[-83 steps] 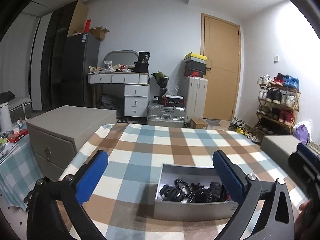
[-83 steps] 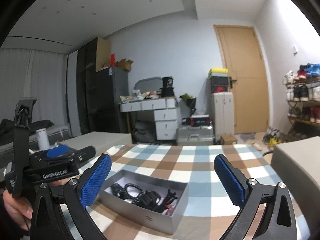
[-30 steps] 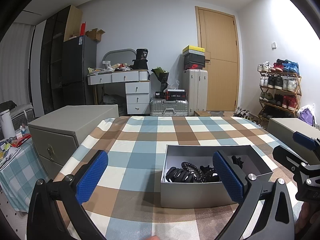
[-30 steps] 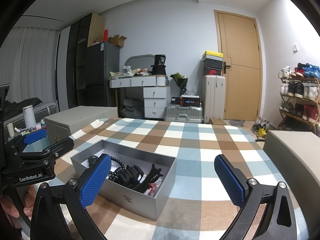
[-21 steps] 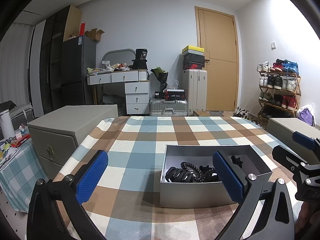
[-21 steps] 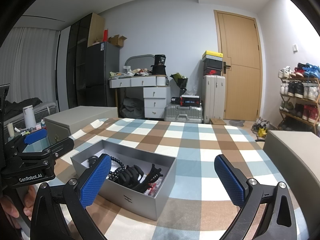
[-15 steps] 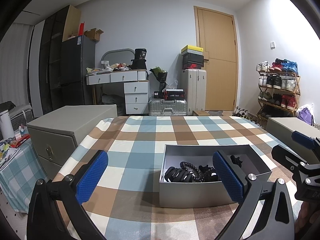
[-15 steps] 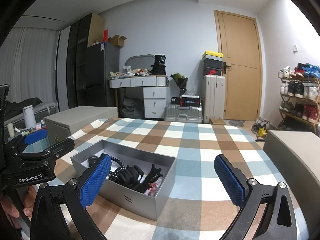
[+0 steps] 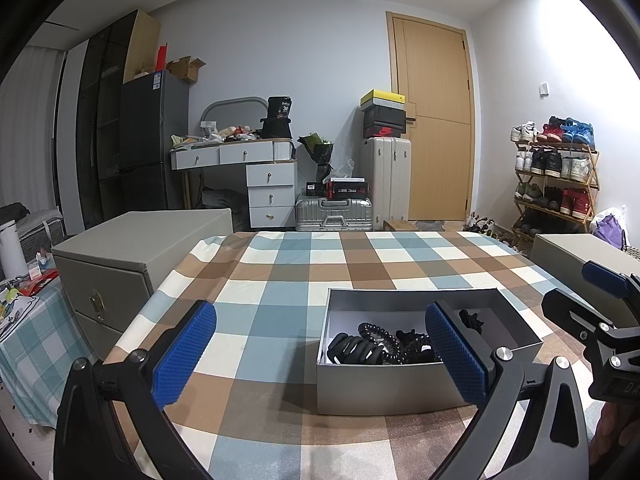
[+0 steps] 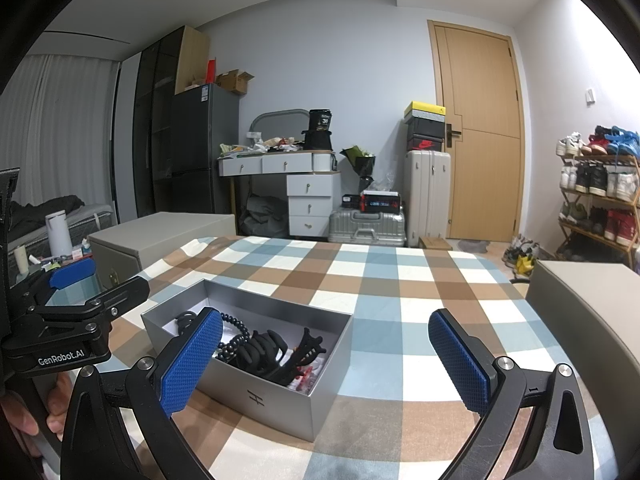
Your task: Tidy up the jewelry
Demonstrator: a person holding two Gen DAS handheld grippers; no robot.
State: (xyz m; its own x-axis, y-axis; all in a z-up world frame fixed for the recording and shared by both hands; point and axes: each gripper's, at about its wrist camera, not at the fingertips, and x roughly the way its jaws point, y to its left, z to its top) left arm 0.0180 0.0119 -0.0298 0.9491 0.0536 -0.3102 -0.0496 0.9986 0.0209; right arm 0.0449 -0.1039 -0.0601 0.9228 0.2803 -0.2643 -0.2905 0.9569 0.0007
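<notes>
An open silver box [image 9: 390,388] [image 10: 256,394] rests on the checked tablecloth [image 9: 280,308] [image 10: 384,312]. Inside lie black hair claws [image 9: 354,354] [image 10: 266,354], a dark coiled tie [image 9: 380,338] and a string of dark beads [image 10: 236,330]. My left gripper [image 9: 320,354] hovers open near the table's front edge, its right finger in front of the box. My right gripper [image 10: 326,356] is open too, with its left finger over the box's near-left part. Neither holds anything.
Grey storage boxes [image 9: 140,240] [image 10: 588,320] stand at both sides of the table. Behind are a desk with drawers [image 9: 256,184], suitcases [image 9: 384,184], a wooden door [image 10: 480,136] and a shoe rack [image 9: 556,176]. A hand [image 10: 24,420] holds the left gripper.
Both cameras tipped down and came closer to the box over the last seconds; in the last second almost nothing moved. Both grippers stayed open.
</notes>
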